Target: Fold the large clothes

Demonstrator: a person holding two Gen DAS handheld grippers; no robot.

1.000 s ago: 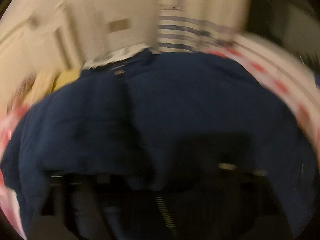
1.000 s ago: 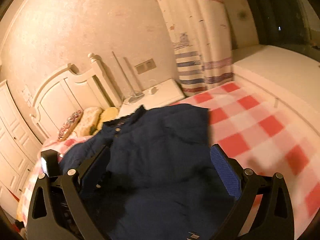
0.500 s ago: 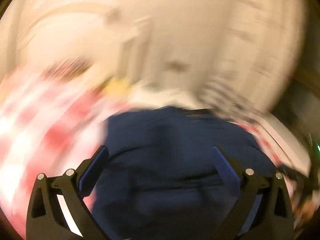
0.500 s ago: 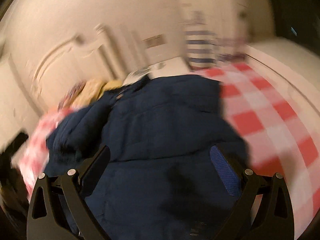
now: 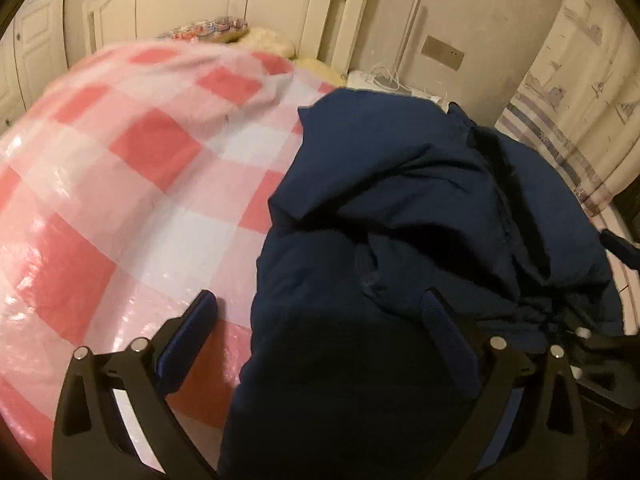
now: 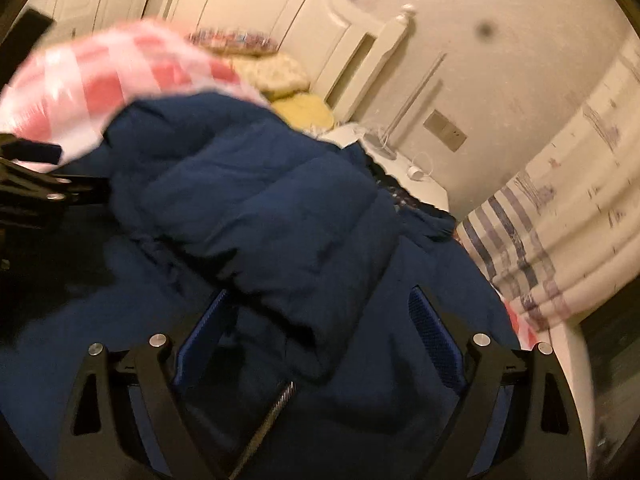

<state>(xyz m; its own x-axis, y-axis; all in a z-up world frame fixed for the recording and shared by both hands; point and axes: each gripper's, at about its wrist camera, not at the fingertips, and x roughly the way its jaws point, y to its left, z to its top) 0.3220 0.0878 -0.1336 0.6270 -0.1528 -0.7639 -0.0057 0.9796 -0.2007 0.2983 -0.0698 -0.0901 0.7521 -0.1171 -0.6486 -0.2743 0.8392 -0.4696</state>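
A large navy padded jacket (image 5: 400, 216) lies bunched on a bed with a pink and white checked cover (image 5: 132, 168). My left gripper (image 5: 320, 320) is open and empty, low over the jacket's left edge, one finger over the cover and one over the jacket. In the right wrist view the jacket (image 6: 272, 208) has a sleeve folded across its body and a zip (image 6: 276, 404) near the bottom. My right gripper (image 6: 320, 312) is open and empty, just above the sleeve end. The left gripper also shows at the left edge of the right wrist view (image 6: 36, 184).
A white headboard (image 5: 280, 4) and pillows (image 6: 280, 76) are at the bed's far end. A white bedside table (image 6: 400, 164) with cables stands by the wall. A striped curtain (image 6: 560, 216) hangs at the right.
Both grippers swung left and lower over the jacket. The left gripper, shut deep in the jacket a second ago, is now open at its left edge. A sleeve now lies across the body.
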